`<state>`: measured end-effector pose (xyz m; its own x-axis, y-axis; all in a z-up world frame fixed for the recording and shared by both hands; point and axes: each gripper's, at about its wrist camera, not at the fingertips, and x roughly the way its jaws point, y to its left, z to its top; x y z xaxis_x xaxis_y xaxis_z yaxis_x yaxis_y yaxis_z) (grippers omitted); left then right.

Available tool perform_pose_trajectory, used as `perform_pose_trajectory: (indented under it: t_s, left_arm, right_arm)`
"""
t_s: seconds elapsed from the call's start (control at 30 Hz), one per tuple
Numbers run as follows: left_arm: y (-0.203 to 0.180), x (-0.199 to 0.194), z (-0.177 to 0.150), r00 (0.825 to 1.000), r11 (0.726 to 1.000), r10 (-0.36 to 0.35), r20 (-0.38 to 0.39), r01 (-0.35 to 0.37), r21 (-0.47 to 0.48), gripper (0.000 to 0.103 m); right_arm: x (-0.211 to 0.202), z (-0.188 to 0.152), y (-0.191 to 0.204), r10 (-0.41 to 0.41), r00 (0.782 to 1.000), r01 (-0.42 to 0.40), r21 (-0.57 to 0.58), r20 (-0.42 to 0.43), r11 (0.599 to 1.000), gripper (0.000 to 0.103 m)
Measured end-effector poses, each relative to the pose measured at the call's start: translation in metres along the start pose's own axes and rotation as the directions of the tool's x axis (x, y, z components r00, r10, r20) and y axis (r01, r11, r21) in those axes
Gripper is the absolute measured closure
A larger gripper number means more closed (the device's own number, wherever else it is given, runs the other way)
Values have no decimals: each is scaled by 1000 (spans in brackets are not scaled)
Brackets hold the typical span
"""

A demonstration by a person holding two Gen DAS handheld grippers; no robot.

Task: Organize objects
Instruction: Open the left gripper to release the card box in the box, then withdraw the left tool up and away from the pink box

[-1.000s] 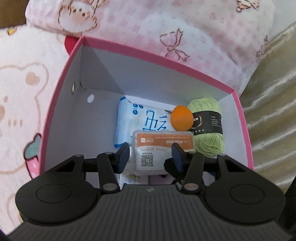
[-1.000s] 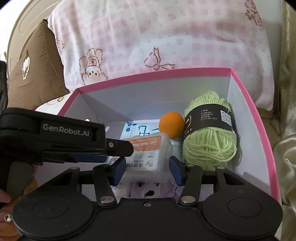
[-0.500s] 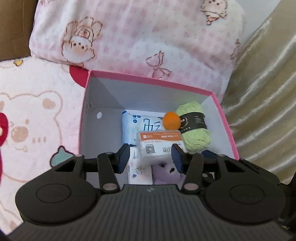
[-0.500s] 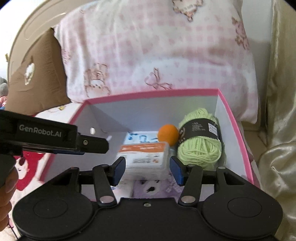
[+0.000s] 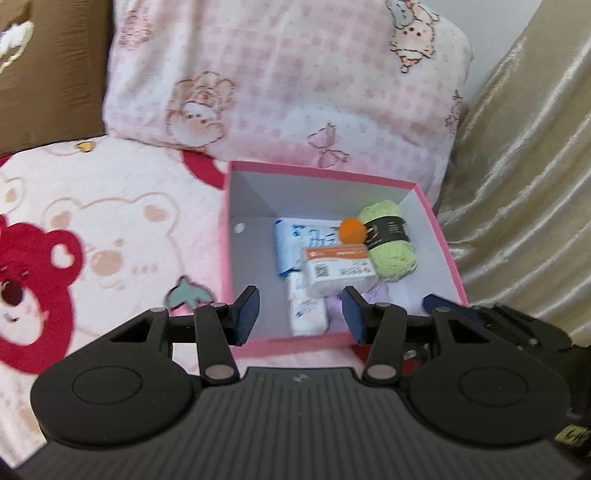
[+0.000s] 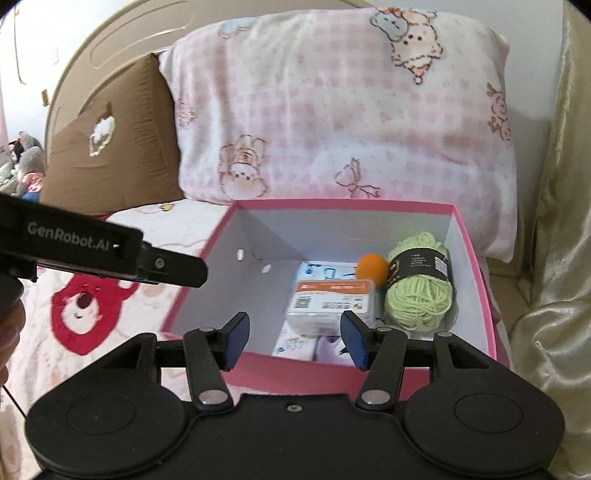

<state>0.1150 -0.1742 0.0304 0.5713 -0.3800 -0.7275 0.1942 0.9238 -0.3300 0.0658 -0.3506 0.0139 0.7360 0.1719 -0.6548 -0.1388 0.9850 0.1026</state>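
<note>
Right now both sets of tongs hang above the near rim of the pink box (image 6: pixel 476 266) on the bed, the left tongs (image 5: pixel 300 314) and right tongs (image 6: pixel 293 341) each spread apart and gripping nothing. Inside the box lie a green yarn skein (image 6: pixel 419 295), an orange ball (image 6: pixel 371 266), a labelled white packet (image 6: pixel 332 302) and a blue-printed tissue pack (image 5: pixel 295 240). A pink checked pillow (image 6: pixel 332 110) leans behind.

Bedroom, pillows (image 6: pixel 332 122), headboard (image 6: pixel 110 33), bear blanket (image 5: pixel 92 229)
</note>
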Motion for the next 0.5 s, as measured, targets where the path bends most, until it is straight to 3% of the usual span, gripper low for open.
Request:
perform_pose_trajectory:
  t_s: [0.4,0.5]
  left_arm:
    - [31,-55,-21,998,998,57,-31,-59,-38,54]
    - [31,-64,-27,999,999,51,-9,-51,-7,53]
  right_arm:
    - [-37,7,47,53,998,-50,-92,22,994,39]
    - [-42,6,53,64,998,-63,-78,18,995,38]
